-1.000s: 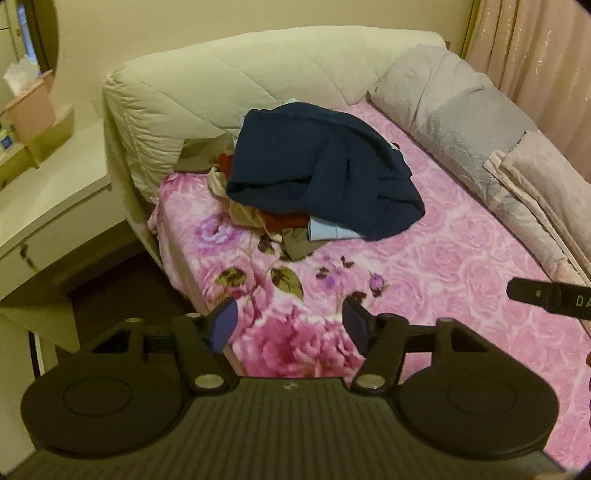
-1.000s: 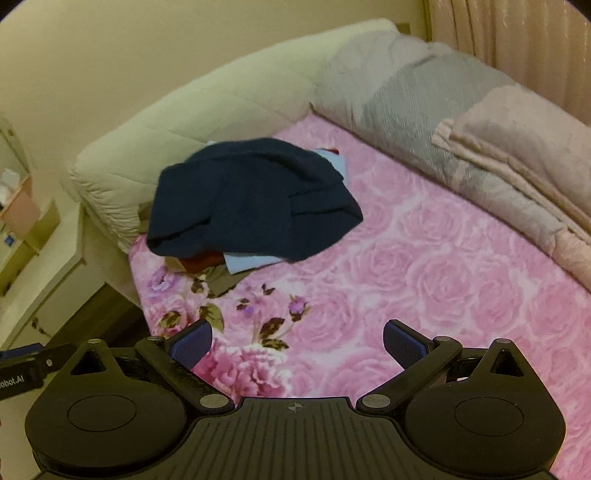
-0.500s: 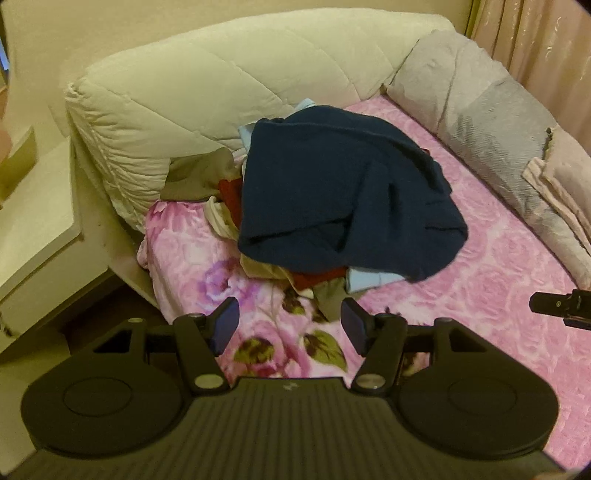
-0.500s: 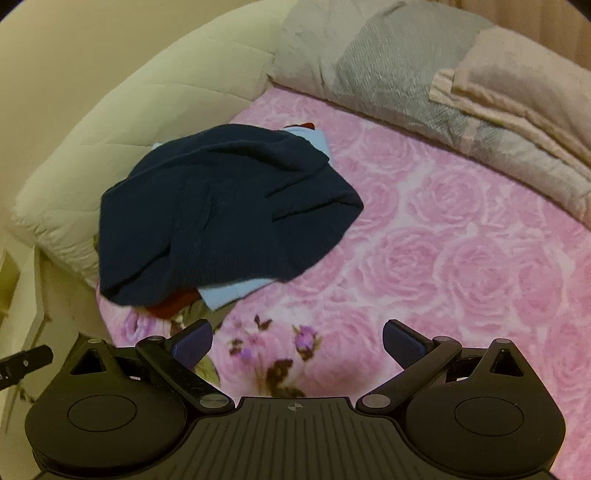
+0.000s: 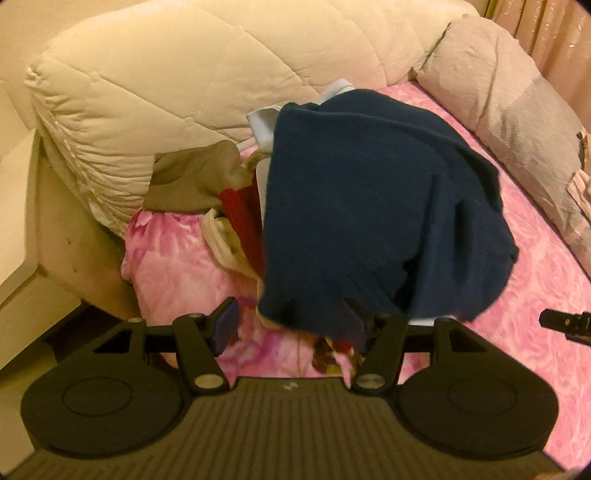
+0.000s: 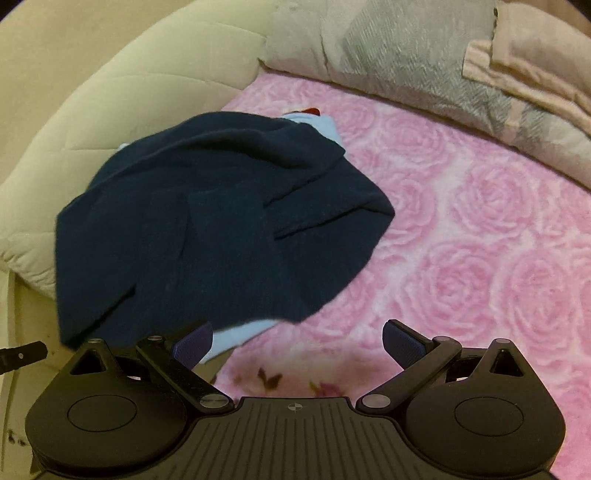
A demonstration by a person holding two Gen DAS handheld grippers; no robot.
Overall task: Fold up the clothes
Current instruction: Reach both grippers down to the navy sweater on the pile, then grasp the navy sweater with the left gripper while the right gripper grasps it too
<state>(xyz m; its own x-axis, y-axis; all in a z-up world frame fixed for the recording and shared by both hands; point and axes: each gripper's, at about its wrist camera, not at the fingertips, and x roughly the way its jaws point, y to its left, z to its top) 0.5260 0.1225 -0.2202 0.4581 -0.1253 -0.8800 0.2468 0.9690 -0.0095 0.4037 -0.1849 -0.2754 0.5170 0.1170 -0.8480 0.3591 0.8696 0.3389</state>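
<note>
The left hand-held gripper [image 5: 291, 325] has its jaws spread over the near edge of the bed [image 5: 535, 295], the navy sweater's [image 5: 369, 206] lower hem lying just between and ahead of its fingertips. The right hand-held gripper [image 6: 297, 341] is also spread, empty, with the sweater's right edge just ahead of its left finger. The sweater lies crumpled atop a pile: light blue cloth [image 6: 240, 334], a red garment [image 5: 240, 218], an olive one [image 5: 192, 181], near the cream headboard [image 5: 184, 74].

A home bedroom: ahead of the tongs is a bed with a pink rose sheet [image 6: 480, 229], a padded cream headboard [image 5: 192, 74], pillows [image 6: 399, 55] and curtains [image 5: 546, 33] beyond.
</note>
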